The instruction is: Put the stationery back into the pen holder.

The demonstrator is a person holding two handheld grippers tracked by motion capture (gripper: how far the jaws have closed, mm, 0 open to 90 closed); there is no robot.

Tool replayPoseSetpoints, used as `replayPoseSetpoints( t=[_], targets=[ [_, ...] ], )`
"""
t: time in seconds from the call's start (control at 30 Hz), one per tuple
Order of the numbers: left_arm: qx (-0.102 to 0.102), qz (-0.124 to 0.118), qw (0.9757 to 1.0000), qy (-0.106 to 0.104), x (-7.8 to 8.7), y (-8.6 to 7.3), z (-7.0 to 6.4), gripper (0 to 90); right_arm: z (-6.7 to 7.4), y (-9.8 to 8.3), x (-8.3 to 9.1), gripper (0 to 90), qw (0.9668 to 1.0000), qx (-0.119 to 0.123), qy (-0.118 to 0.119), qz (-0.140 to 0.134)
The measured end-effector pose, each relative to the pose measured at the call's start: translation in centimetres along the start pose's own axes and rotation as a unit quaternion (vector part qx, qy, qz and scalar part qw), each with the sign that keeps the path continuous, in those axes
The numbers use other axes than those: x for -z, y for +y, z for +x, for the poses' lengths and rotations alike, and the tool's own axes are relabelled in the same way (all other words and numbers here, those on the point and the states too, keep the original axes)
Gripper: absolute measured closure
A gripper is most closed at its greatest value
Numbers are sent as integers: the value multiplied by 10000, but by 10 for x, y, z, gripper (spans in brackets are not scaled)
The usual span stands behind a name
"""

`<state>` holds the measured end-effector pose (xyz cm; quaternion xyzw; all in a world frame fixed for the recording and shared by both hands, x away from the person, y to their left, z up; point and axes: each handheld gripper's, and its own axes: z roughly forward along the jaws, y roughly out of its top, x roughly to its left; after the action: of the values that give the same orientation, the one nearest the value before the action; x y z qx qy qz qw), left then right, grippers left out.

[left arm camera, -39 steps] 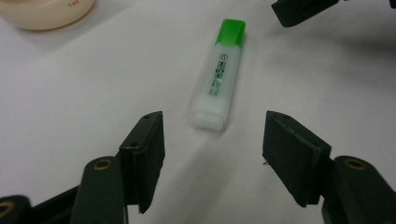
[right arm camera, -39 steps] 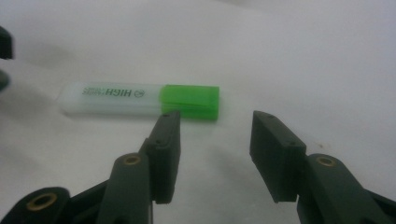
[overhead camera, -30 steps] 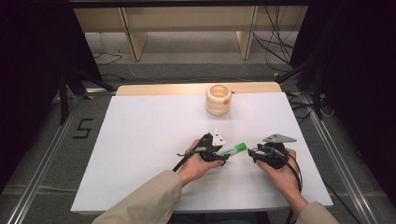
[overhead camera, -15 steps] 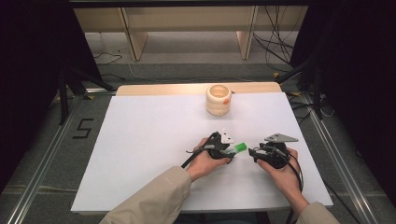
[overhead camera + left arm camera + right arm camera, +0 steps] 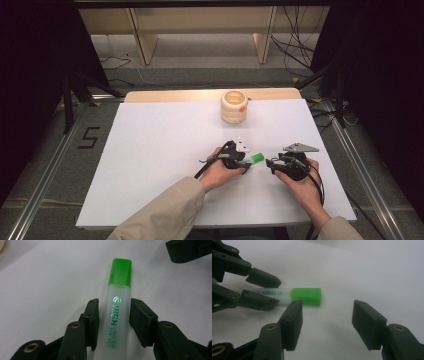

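While left gripper [image 5: 113, 322] closes, highlighter [image 5: 117, 305] lies between.

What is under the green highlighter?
The highlighter lies on the white table, between the left gripper's jaws. Whatever is right beneath its body stays covered.

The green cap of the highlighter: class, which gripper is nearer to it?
Left. The left gripper has its jaws around the highlighter barrel just behind the green cap. The right gripper stands open and apart, facing the cap.
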<state>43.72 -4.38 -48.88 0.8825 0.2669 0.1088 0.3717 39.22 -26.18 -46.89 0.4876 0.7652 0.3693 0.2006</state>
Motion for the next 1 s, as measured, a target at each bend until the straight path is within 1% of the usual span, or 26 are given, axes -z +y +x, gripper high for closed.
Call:
replayPoseSetpoints(
  t=[0.07, 0.2, 0.27, 0.33, 0.57, 0.77, 0.8, 1.0],
  targets=[
    [42, 11, 10000, -11, 0, 0, 0, 603, 0, 0, 0, 421, 10000, -8, 1, -3],
    [14, 18, 10000, -27, 0, 0, 0, 605, 0, 0, 0, 418, 10000, 4, 1, 6],
    [35, 11, 10000, -20, 0, 0, 0, 608, 0, 0, 0, 417, 10000, 11, 5, 2],
    [-8, 46, 10000, -12, 0, 1, 0, 614, 0, 0, -1, 416, 10000, 9, 3, 0],
    [-10, 118, 9999, -43, -1, 3, 1, 625, 0, 0, 0, 415, 10000, 17, 1, -7],
    [10, 139, 9999, -13, -1, 4, -1, 634, 0, 0, 0, 412, 10000, 6, -4, -18],
    [-7, 160, 9999, -11, 0, 4, -1, 648, 0, 0, 0, 411, 10000, 14, -8, -18],
    [-14, 166, 9999, 22, 0, 4, -2, 657, 0, 0, 0, 408, 10000, -1, -14, -20]
  ],
)
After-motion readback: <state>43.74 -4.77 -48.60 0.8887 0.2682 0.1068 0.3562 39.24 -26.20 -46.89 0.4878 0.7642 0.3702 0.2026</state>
